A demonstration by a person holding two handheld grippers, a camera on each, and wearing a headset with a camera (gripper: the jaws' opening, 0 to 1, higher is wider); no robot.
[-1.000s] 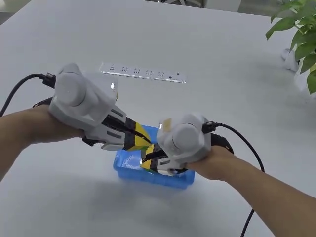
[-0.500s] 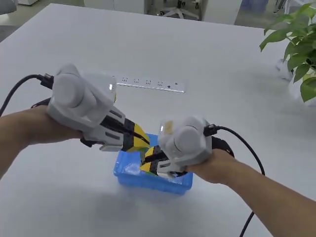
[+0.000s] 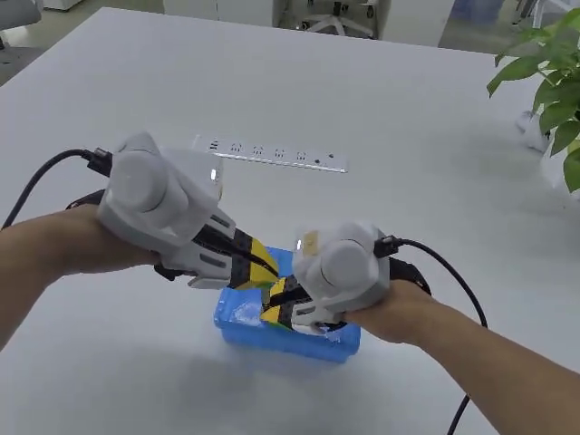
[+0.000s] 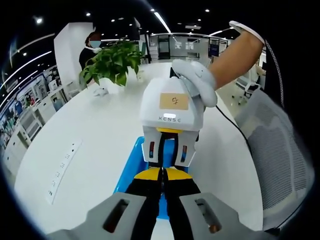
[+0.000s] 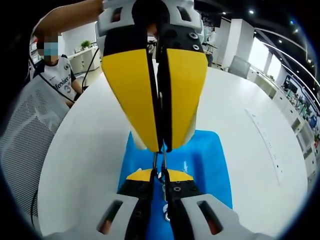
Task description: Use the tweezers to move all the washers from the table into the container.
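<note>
A blue container (image 3: 243, 319) lies on the white table (image 3: 417, 145) close in front of me. Both grippers meet tip to tip just above it. My left gripper (image 3: 272, 268) comes in from the left with its yellow-tipped jaws shut. My right gripper (image 3: 272, 312) faces it from the right, also shut. In the right gripper view thin metal tweezers (image 5: 162, 167) run from my right gripper (image 5: 160, 176) up into the tips of my left gripper (image 5: 161, 148), over the container (image 5: 210, 160). In the left gripper view my left gripper (image 4: 161, 173) sits closed under the right one's white body (image 4: 172, 112).
A white power strip (image 3: 272, 154) lies further back on the table. A potted plant (image 3: 548, 86) stands at the far right edge. Cables trail from both grippers. A person (image 5: 52, 67) and a mesh chair (image 4: 280, 150) are beside the table.
The head camera has shifted a little. Both grippers stay tip to tip over the blue container, slightly lower in the picture than before.
</note>
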